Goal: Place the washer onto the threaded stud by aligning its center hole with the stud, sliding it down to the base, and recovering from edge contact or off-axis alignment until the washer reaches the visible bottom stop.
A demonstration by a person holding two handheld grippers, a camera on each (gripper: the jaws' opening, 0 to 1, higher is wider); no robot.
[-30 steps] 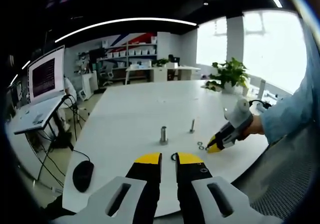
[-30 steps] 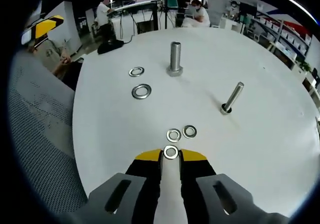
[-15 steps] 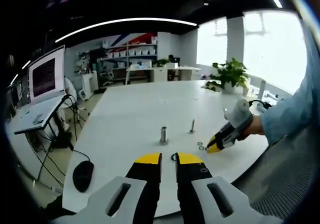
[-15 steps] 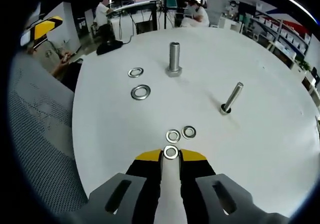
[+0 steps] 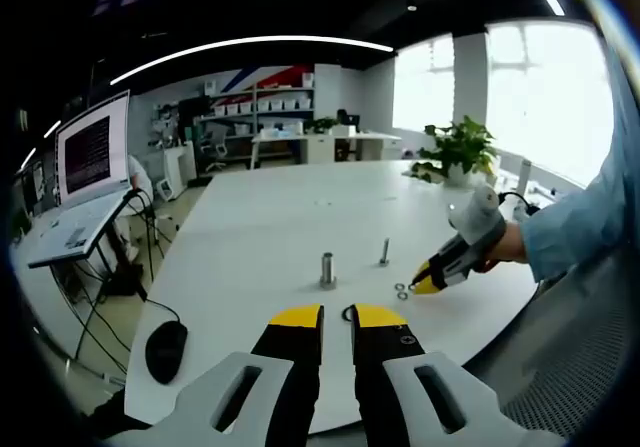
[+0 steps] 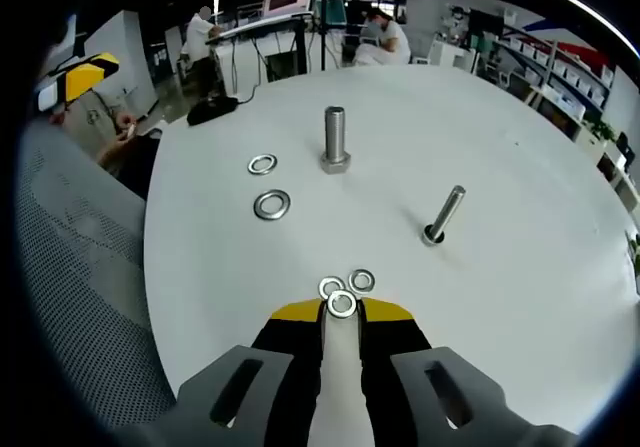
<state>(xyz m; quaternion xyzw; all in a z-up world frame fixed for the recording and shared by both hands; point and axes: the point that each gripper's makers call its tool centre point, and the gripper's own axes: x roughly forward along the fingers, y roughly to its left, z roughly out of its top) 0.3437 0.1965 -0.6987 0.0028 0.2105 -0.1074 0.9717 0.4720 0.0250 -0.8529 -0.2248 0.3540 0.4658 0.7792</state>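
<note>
While the right gripper [image 6: 341, 312] is pinching a small washer [image 6: 341, 304] between its yellow tips, jaws drawn in to a narrow gap around the ring, it is hovering low over the white table [image 6: 520, 127]. Two more small washers [image 6: 332, 287] are lying just past the held one, touching or nearly so. Farther on, a thin threaded stud [image 6: 441, 215] is leaning on its base, and a thick bolt [image 6: 334, 139] is standing upright on its hex head. Two larger washers [image 6: 271, 205] are resting to the left of the bolt. In the left gripper view, the left gripper [image 5: 337, 316] is sitting near the table's edge with its jaws slightly apart and gripping nothing, a dark ring showing between the tips
</note>
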